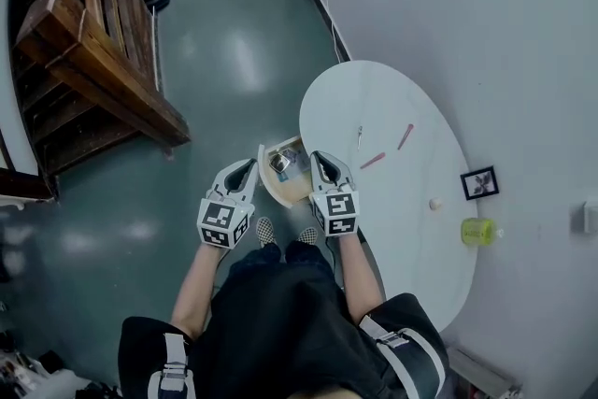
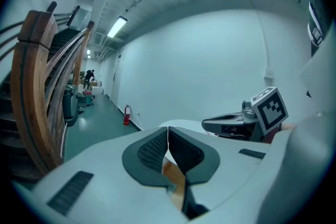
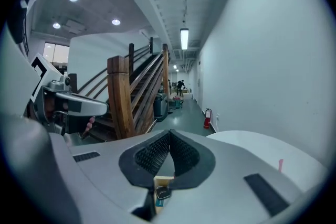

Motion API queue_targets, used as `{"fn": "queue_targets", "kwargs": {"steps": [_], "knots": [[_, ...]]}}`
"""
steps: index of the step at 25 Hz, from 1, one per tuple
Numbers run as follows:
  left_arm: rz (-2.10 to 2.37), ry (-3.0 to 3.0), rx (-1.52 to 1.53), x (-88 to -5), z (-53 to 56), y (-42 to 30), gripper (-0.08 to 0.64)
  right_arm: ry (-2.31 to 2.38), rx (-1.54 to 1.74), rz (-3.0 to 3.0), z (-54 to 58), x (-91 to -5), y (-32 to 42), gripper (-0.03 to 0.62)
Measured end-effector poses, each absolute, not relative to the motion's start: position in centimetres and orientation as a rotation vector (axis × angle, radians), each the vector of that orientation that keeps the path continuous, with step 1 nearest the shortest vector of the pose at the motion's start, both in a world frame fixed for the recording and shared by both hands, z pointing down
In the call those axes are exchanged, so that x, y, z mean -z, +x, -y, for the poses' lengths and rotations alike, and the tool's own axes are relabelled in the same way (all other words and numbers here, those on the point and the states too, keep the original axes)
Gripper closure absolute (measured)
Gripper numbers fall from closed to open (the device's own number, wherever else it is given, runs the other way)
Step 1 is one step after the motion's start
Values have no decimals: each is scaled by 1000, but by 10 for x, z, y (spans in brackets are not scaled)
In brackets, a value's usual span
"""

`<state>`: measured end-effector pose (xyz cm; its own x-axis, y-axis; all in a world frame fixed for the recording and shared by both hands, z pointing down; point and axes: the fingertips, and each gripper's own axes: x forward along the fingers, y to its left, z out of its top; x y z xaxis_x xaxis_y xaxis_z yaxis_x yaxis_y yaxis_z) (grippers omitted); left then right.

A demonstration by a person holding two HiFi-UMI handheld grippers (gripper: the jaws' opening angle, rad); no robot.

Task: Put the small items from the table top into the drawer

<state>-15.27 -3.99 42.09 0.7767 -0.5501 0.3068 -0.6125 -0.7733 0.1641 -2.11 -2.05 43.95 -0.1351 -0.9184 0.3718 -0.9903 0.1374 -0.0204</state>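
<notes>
Left gripper (image 1: 245,169) (image 2: 167,136): jaws closed tip to tip with nothing between them, held over the floor just left of the drawer.
Right gripper (image 1: 320,162) (image 3: 170,139): jaws pressed together and empty, held over the drawer's right side.
Drawer (image 1: 291,189): stood open at the worktop's left edge, between the two grippers.
Dark item (image 1: 278,163): lay inside the drawer, possibly a small shiny case; too small to be sure.
Worktop (image 1: 374,93): white oval, to the right against the wall.
Near pink pen (image 1: 373,161): lay mid-worktop, right of the right gripper.
Far pink pen (image 1: 405,136): lay near the first, not touching it.
Silvery piece (image 1: 360,136): slim, lay left of the far pink pen.
Pale ball (image 1: 434,203): sat near the worktop's right edge.
Green cup (image 1: 477,231): stood by the wall, nearer than the picture frame (image 1: 479,183).
</notes>
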Motion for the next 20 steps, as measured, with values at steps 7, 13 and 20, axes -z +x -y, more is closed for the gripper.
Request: {"fn": "queue_targets", "kwargs": {"steps": [7, 13, 20], "knots": [[885, 2805, -291, -386, 33, -156, 540, 1956, -226, 2130, -10, -394, -12, 561], [885, 2825, -261, -376, 28, -161, 540, 2031, -228, 2103, -36, -387, -7, 561], [847, 2859, -260, -374, 24, -163, 540, 2070, -240, 2089, -40, -388, -11, 561]]}}
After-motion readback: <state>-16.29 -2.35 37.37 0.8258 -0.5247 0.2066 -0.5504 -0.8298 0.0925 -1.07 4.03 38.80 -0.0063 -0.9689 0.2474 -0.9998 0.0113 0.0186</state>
